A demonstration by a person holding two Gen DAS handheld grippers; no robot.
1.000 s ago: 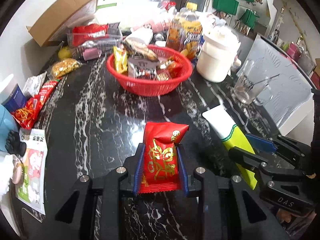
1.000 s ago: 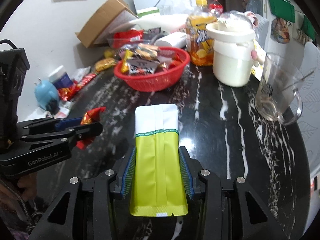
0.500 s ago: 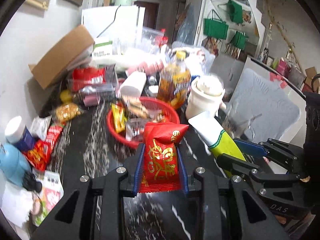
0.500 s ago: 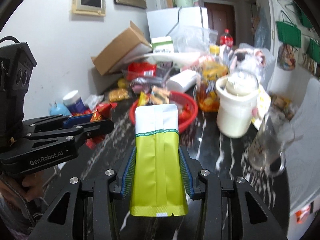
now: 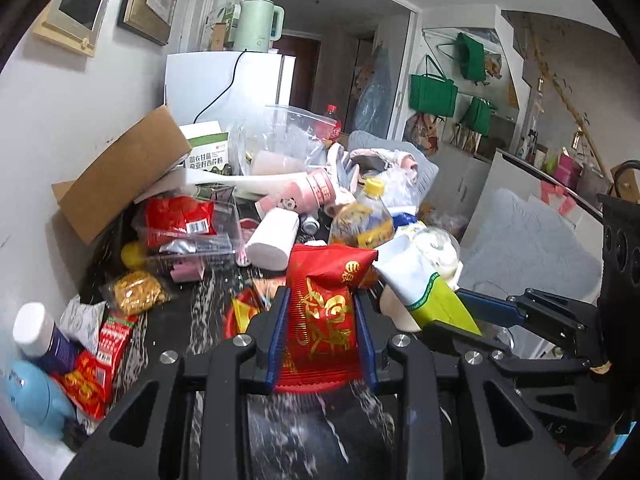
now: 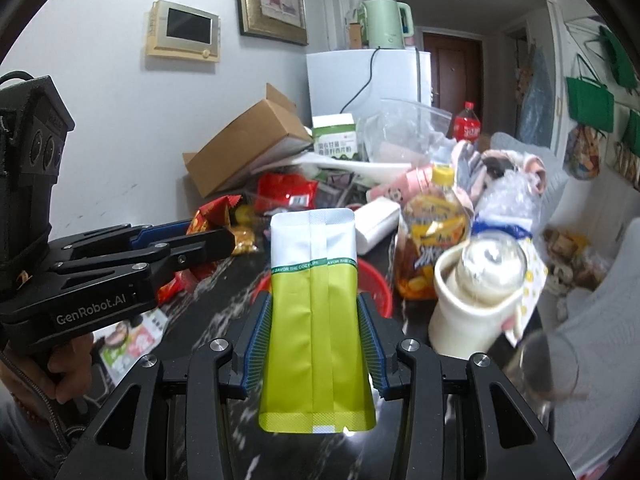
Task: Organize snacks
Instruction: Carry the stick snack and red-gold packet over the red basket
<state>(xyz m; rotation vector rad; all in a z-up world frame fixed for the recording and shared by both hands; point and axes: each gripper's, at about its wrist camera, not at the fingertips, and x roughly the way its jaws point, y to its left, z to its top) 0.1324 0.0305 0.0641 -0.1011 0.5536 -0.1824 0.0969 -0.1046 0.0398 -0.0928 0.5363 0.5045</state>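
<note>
**Left wrist view: 2 packets held, basket ahead and below**

Left wrist view, centre frame: left claw (image 5: pixel 320 334) clenched on a red snack packet (image 5: pixel 324 312), long axis pointing away along the fingers. Red basket (image 5: pixel 236 316) shows only as a rim sliver at lower centre, just beyond the fingertips and mostly hidden behind the packet. Black marble worktop (image 5: pixel 200 312) blurred, lower left.

Right wrist view, centre frame: right claw (image 6: pixel 314 338) grasping a green-and-white pouch (image 6: pixel 314 312), also lengthwise along the fingers. Basket rim (image 6: pixel 374 280) sits right of centre behind the pouch, beside a juice bottle (image 6: pixel 434 236) and a white jar (image 6: pixel 468 308).

Judgement: both packets are aloft, neither yet deposited. Basket lies forward and below both claws; which is nearer cannot be told. A drop needs each claw carried forward over the rim.
</note>
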